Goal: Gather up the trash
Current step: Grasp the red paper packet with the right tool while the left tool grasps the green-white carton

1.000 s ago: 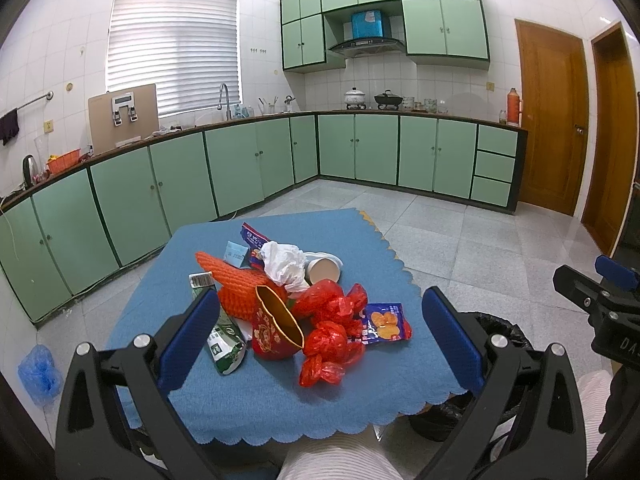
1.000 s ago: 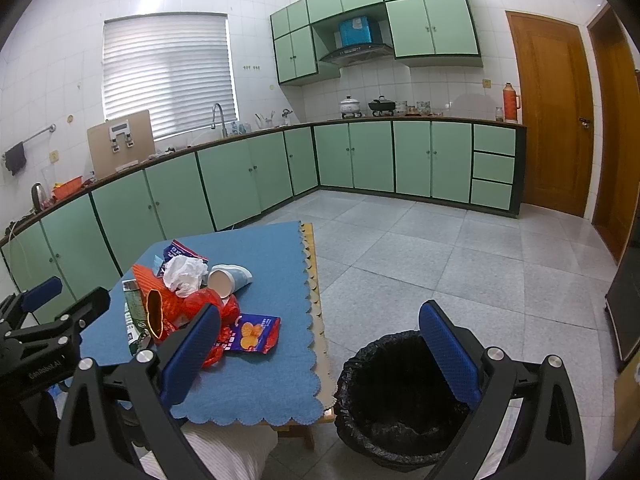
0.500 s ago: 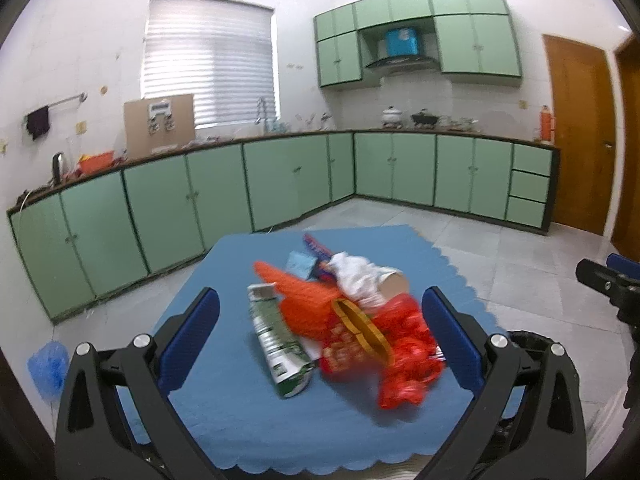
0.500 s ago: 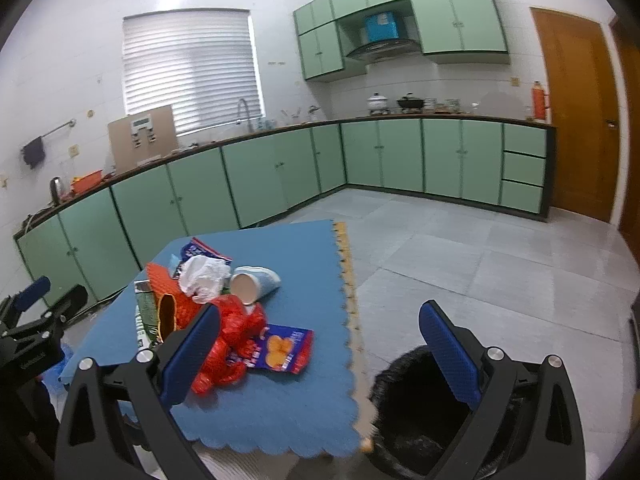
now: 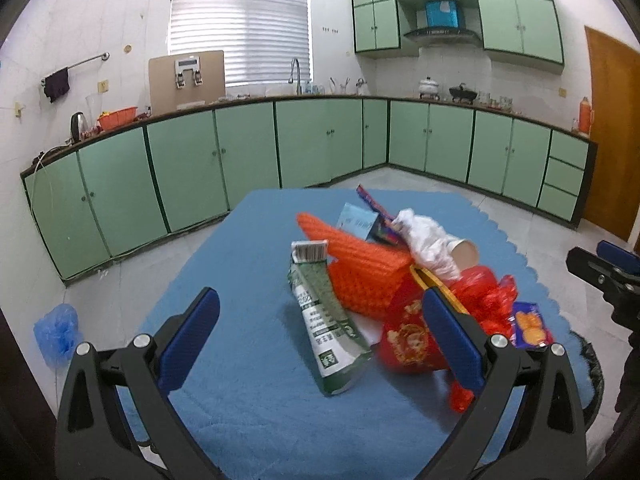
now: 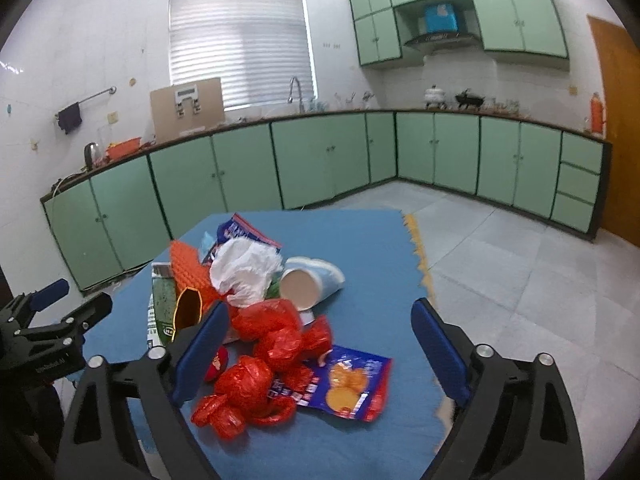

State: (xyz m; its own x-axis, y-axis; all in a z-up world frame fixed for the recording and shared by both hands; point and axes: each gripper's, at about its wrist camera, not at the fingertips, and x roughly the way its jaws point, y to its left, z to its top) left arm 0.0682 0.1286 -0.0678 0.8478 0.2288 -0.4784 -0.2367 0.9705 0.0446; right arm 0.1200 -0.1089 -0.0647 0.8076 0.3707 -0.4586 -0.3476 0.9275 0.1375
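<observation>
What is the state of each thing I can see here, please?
left gripper: open, empty
right gripper: open, empty, jaws just closing slightly
paper cup: lying on its side
green carton: lying flat, flattened
white plastic bag: crumpled
red plastic bag: crumpled
snack wrapper: lying flat
window blind: lowered

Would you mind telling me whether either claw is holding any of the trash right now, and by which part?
Nothing is held. The left claw and right claw are both open above the trash pile, pads touching nothing.

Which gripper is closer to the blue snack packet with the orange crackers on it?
Right. The right gripper hovers almost over the snack packet; the left gripper sits farther off, beyond the red trash.
</observation>
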